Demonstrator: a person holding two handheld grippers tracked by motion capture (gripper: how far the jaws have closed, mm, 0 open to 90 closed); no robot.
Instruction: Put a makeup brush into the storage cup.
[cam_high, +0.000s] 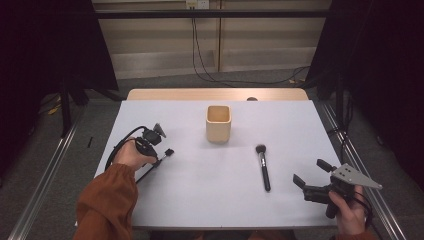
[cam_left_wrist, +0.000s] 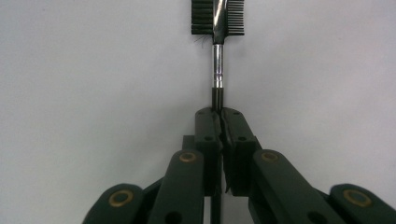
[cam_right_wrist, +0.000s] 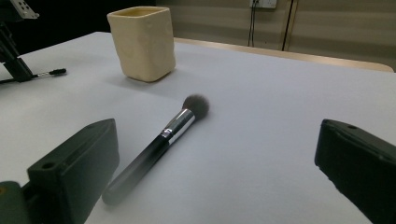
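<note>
well inboard, brow comb (cam_left_wrist: 217, 18) clamped (left gripper (cam_left_wrist: 221, 111))

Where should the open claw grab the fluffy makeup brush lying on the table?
Probably mid-handle on the makeup brush, coming down from above. It lies flat, so its long, thin black handle fits crosswise between the right claw's open jaws, and the soft bristles stay unsquashed.

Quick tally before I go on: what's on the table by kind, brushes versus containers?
Brow comb brush, clamped in the left gripper: 1
Powder brush, lying on the table beyond the open right gripper: 1
Cream square cup: 1
Total: 3
</note>
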